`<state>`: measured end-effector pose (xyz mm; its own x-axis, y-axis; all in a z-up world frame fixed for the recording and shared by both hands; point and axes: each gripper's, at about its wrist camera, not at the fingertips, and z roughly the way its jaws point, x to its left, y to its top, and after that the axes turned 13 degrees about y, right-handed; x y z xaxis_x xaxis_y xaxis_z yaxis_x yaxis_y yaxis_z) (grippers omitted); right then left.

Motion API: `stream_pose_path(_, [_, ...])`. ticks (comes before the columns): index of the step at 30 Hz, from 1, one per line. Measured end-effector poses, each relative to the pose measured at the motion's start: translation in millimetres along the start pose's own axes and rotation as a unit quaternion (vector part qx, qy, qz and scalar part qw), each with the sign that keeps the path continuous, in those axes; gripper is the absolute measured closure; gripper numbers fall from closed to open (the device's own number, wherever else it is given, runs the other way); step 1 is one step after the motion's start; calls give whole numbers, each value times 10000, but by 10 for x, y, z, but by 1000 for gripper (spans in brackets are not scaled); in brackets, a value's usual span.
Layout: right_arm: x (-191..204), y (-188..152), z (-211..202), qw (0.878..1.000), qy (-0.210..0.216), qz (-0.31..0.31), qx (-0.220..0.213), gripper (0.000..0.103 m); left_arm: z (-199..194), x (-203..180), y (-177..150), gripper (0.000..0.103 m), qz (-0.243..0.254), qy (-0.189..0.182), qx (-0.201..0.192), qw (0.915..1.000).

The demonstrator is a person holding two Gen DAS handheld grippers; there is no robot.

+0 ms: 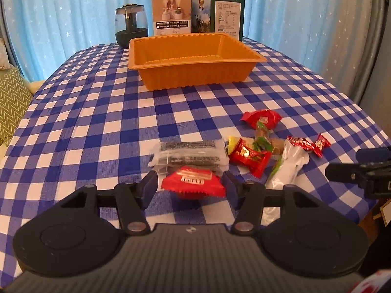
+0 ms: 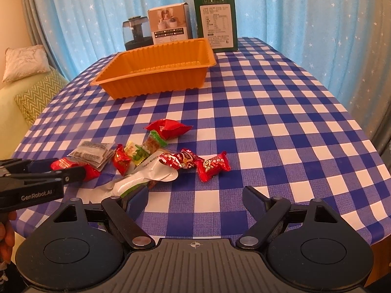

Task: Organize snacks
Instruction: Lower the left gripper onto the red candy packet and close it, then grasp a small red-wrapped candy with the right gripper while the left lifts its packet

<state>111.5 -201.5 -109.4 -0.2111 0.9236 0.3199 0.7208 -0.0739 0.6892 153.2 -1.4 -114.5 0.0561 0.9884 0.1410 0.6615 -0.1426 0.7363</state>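
**Inspector A:** Nearest item first. The left claw [image 1: 190,185] has its fingers set on either side of a red packet [image 1: 193,183], clamped on it at the near edge of the surface [image 1: 97,122]. The packet appears lifted slightly off the checked cloth, with a shadow beneath it.

**Inspector B:** And the right claw [image 2: 195,200]?

**Inspector A:** Fingers spread wide apart, nothing between them, low over bare cloth near the heap.

**Inspector B:** State of the heap?

**Inspector A:** Just beyond the held packet lies a stack of clear dark-filled sachets [image 1: 189,155]. Beside it, a second red packet [image 1: 249,157], a white pouch [image 1: 288,168] and a red wrapped candy [image 2: 212,167], several touching or overlapping. A third red packet [image 1: 261,118] lies at the far end of the heap.

**Inspector B:** Containers?

**Inspector A:** One orange tray [image 1: 156,73], well apart from the heap toward the far side. Nothing lies inside it. Behind it stand a dark jar [image 1: 131,28], a white box [image 1: 171,14] and a green box [image 1: 227,14], all closed; contents cannot be judged.
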Motion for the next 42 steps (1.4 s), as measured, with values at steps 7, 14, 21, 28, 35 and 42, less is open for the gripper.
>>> stream_pose_path(7, [-14,5,11,10000,-34,14,-3,18,61,-60,2,55,-31,-109,9,9999])
stream_pose_path(14, [-13,24,10,10000,-44,27,-41,18,-21,-88,-3,69,101,-87,-97,9999])
stream_pose_path(21, [-2,52,25,10000,-32,-45,-83,18,-50,-46,4,70,51,-196,-26,9998])
stream_pose_path(28, [-58,136,104,9999,-26,-137,-58,19,-182,15,75,76,-59,-274,-138,9995])
stream_pose_path(35, [-205,204,309,9993,-196,-207,225,38,-173,20,122,80,-87,-294,-143,9994])
stream_pose_path(42, [-243,264,462,9989,-155,-335,299,48,-159,-2,99,80,-25,-298,-200,9994])
